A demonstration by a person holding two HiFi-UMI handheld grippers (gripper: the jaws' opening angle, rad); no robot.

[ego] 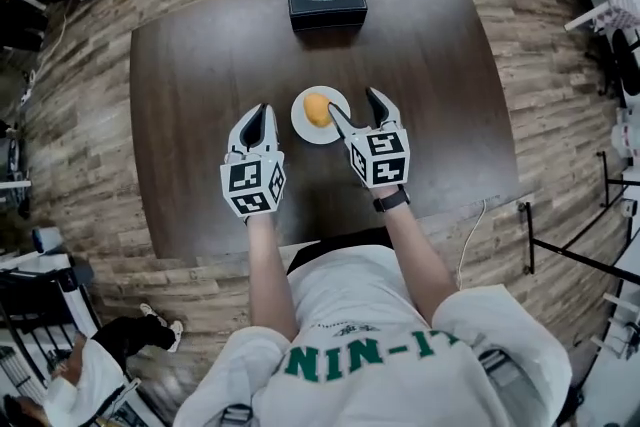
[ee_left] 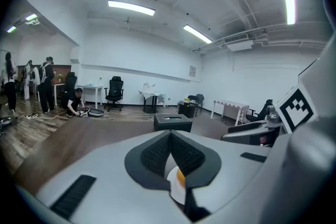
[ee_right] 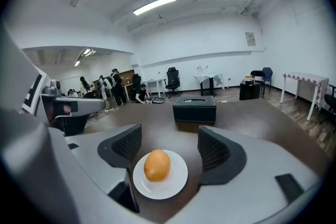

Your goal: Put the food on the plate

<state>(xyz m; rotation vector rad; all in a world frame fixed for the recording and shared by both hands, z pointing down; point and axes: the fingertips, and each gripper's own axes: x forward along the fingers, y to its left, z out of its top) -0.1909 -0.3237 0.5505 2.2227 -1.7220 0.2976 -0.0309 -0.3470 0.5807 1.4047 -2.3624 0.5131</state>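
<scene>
Your right claw [ego: 352,101] hangs released at 3 o'clock of the white plate [ego: 303,127] carrying the orange food [ego: 317,108], your left claw [ego: 258,111] clenched empty at 9, open dark table [ego: 200,65] around, black box [ego: 326,2] at 12.

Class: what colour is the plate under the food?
White. The plate shows best in the right gripper view.

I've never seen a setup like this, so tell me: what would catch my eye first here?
An orange piece of food sits on a small white plate at the middle of the dark table. The right hand-held gripper stands open at the plate's right, and the left hand-held gripper is shut at its left. A black box rests at the far edge.
</scene>
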